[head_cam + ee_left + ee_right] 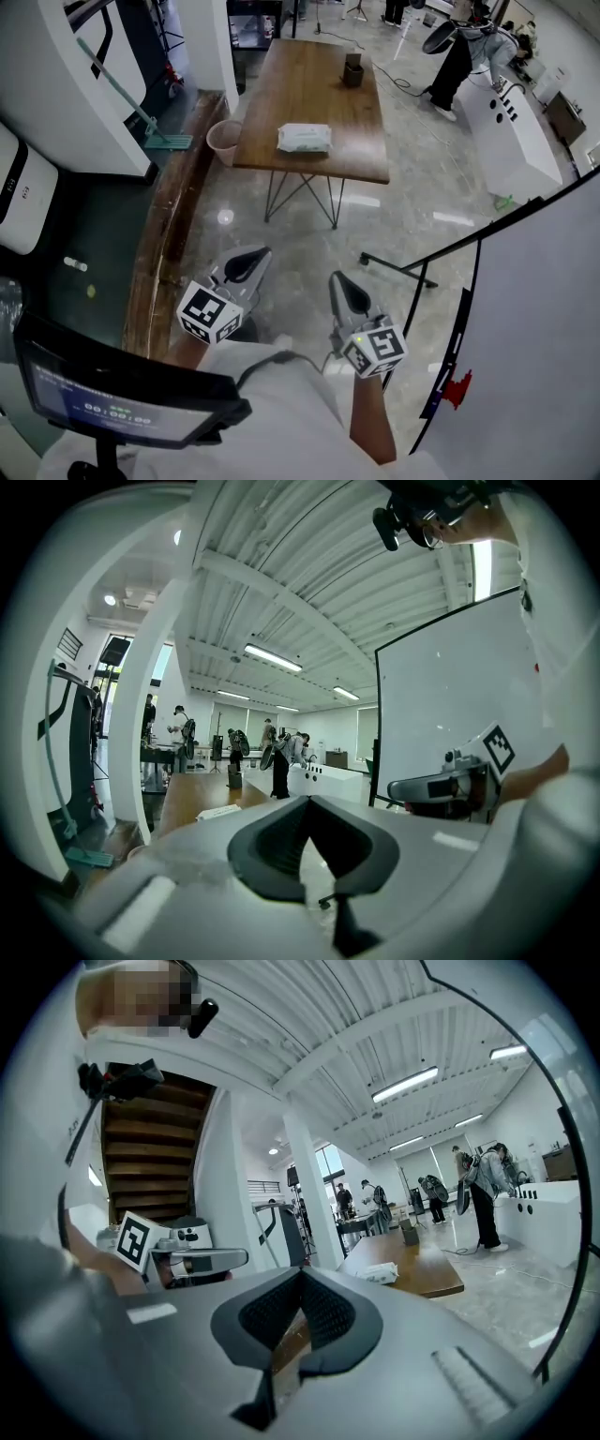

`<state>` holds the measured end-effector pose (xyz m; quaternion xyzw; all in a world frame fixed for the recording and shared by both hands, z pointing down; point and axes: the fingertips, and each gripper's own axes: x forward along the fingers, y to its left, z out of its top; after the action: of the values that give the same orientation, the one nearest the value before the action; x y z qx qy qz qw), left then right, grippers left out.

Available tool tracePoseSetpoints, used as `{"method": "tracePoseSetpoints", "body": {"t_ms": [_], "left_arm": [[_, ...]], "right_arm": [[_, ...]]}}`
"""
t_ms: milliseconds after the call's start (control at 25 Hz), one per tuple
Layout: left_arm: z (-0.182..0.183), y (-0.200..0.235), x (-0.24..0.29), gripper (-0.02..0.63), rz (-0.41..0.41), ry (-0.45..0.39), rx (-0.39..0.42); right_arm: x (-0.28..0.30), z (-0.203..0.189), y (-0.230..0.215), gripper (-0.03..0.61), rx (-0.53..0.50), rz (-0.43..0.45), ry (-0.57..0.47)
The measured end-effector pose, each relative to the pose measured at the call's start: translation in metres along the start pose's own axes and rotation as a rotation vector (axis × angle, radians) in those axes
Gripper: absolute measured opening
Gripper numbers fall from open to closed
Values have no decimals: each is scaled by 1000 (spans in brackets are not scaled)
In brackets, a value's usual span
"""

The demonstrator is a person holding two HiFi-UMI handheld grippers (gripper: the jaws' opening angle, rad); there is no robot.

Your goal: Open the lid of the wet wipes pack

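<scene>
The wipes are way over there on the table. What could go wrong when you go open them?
1. The pack lies loose on the table. Pulling its lid with one gripper might just lift or slide it.
2. The left gripper and right gripper are both shut, so they must open before grabbing.
3. A black stand leg crosses the floor nearby and could trip you.
</scene>
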<state>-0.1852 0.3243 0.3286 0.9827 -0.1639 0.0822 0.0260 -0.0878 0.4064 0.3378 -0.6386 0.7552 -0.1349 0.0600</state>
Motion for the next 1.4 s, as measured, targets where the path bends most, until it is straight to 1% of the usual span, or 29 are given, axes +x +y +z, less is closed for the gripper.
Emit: {"method": "tracePoseSetpoints", "body": {"t_ms": [120,360,520,680,880,1040,1160,1400], "left_arm": [[-2,0,4,3,15,12,17],[-5,4,16,3,25,8,-3],[-8,12,32,3,15,4,-10],[-8,26,51,3,4,0,-21],[-10,58,81,3,-9,7,-43],[-2,90,110,3,-22,1,-55],[7,119,131,3,-31,-7,-62],[13,174,162,3,-43,-11,-61]], "right_arm": [[-1,-3,-4,9,-3,9,15],[2,-1,-15,9,-10,9,17],[8,0,-27,9,-8,-11,18],[22,-2,-42,9,-13,-27,39],[55,8,-65,9,-25,-41,53],[89,24,-85,9,-32,-49,68],[120,42,-97,9,-35,-40,70],[187,64,-119,9,-58,-31,91]]}}
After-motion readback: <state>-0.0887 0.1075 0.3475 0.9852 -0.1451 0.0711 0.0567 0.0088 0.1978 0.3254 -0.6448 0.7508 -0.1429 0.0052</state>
